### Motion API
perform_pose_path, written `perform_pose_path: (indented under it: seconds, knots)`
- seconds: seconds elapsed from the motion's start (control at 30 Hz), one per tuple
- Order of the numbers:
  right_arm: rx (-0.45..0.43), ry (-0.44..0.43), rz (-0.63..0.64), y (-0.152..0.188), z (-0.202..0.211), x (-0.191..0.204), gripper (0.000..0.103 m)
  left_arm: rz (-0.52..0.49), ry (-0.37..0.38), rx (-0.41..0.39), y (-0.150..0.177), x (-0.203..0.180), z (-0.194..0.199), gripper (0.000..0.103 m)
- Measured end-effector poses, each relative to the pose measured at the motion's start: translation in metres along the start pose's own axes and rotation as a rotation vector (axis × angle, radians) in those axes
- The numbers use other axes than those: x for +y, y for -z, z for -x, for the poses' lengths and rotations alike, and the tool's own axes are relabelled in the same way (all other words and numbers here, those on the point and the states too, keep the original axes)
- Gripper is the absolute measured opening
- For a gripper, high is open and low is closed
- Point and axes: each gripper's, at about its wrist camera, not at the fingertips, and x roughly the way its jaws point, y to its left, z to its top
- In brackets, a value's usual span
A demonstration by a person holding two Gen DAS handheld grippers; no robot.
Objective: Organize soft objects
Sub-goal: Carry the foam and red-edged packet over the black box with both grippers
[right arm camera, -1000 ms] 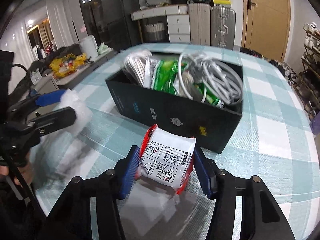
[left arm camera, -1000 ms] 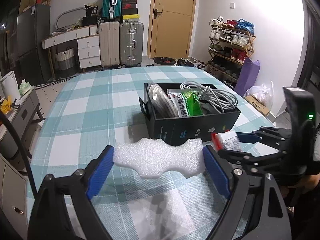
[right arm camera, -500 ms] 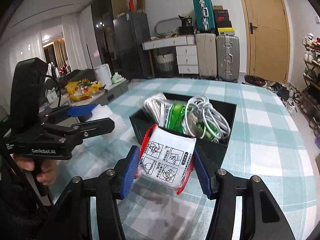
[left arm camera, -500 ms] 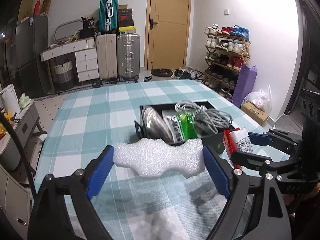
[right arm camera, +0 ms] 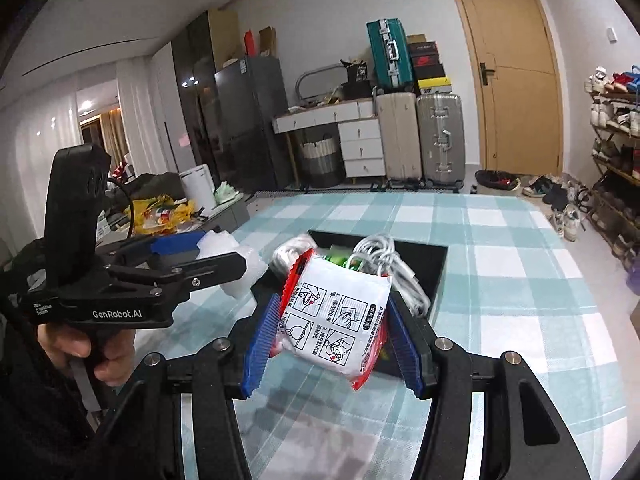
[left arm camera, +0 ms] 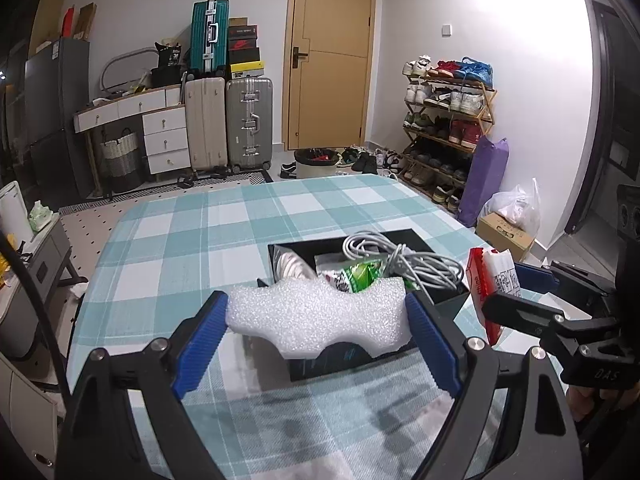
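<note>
Left gripper: clamped on a white foam piece, one blue pad at each end; held above the tabletop just in front of the black box
Foam piece: wavy-edged, lying flat between the pads, covering the near wall of the box in the left wrist view; in the right wrist view it shows at, left of the box
Right gripper: clamped on a red-and-white packet, held in the air above the near edge of the box
Packet: tilted, printed with small instruction drawings; in the left wrist view it stands edge-on at, right of the box
Black box: open-topped, on the tabletop, holding a grey cable coil, a white cable bundle and a green packet
Tabletop: covered with a teal-and-white checked cloth
Left hand: wrapped round the left gripper's handle
</note>
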Motion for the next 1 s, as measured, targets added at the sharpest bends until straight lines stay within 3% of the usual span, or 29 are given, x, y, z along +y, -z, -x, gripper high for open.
perform_pose_path:
  seconds: [0.57,1.0]
  knots:
    - [-0.057,0.073,-0.052,-0.024,-0.015,-0.019,0.055,-0.048,0.015,-0.002,-0.019,-0.007,-0.033,0.088]
    - [-0.101,0.109,-0.068,-0.035,-0.032,-0.031,0.055,-0.068,0.0,0.016,-0.017,-0.011,-0.051,0.088]
